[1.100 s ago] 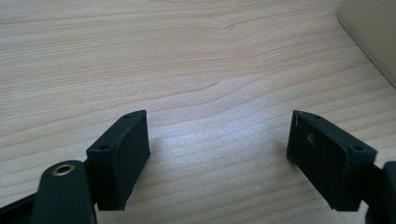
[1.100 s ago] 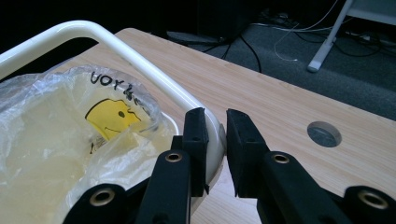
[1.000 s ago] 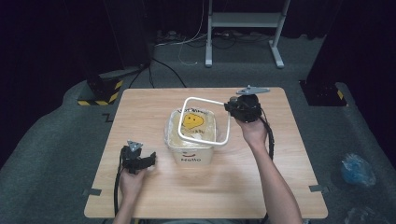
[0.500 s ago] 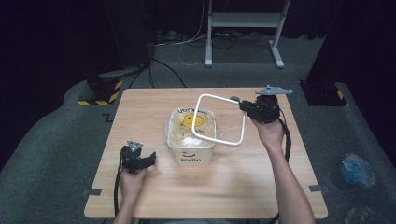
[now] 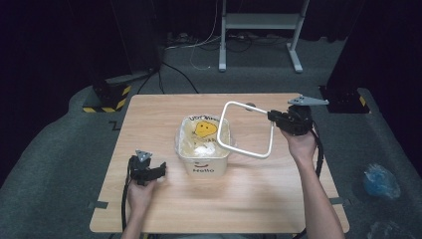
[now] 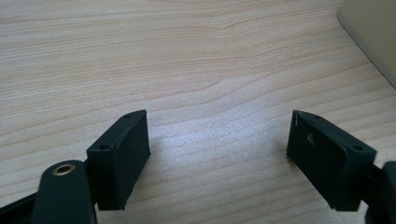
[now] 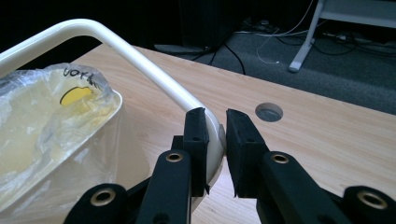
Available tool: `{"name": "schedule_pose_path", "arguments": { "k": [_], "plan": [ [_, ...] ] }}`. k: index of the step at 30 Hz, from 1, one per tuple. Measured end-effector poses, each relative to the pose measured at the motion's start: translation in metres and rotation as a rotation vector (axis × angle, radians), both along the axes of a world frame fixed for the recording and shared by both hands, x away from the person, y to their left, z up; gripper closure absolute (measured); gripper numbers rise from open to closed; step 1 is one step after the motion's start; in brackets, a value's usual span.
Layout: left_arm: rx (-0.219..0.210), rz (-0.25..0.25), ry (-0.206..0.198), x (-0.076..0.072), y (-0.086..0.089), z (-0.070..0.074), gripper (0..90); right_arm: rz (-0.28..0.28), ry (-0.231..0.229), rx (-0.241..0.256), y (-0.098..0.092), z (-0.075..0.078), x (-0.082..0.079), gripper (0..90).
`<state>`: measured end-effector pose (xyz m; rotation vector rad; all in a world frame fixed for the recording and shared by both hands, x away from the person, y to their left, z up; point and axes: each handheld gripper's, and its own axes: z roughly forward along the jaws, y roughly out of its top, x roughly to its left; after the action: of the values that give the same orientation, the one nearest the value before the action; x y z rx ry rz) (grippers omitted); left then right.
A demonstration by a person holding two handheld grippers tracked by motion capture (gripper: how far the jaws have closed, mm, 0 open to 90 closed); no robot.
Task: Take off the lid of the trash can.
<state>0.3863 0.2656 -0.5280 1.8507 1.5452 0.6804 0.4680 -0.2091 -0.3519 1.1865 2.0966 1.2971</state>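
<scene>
A cream bin [image 5: 203,149] lined with a clear bag [image 5: 196,142] (yellow printed) is seen mid-surface [image 5: 164,114]; its white rectangular frame [image 5: 247,128] is pinched aloft, tilted, by the right gripper [image 5: 272,116]. The left gripper [image 6: 217,154] is held spread.

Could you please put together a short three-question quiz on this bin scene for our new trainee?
1. True or false: the right claw is shut on the white frame.
2. What lines the small bin? A. a clear plastic bag B. a cloth C. foil
3. Fill in: the left claw rests open over the bare wooden ____.

Key
1. True: its jaws clamp the frame's tube, and the frame is held tilted above the bin's right side.
2. A: a crinkled clear bag with a yellow print sits inside it.
3. Table: nothing lies between the jaws.
</scene>
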Motion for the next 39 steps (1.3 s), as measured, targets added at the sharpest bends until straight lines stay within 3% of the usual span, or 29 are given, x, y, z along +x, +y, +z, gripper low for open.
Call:
{"name": "schedule_pose_path", "arguments": {
  "k": [10, 24, 30, 39],
  "plan": [
    [0.000, 0.001, 0.000, 0.000, 0.000, 0.000, 21.3, -0.018, 0.003, -0.005, -0.011, -0.002, -0.003, 79.1],
    [-0.004, 0.004, 0.000, 0.000, 0.000, 0.000, 21.2, -0.053, 0.017, -0.005, -0.042, -0.015, -0.009, 79.1],
    [-0.004, 0.004, 0.000, 0.000, 0.000, 0.000, 21.2, -0.071, 0.034, 0.000, -0.056, -0.028, -0.010, 79.1],
    [-0.004, 0.004, 0.000, 0.000, -0.001, 0.000, 21.2, -0.074, 0.067, -0.010, -0.063, -0.048, -0.010, 79.1]
  ]
}}
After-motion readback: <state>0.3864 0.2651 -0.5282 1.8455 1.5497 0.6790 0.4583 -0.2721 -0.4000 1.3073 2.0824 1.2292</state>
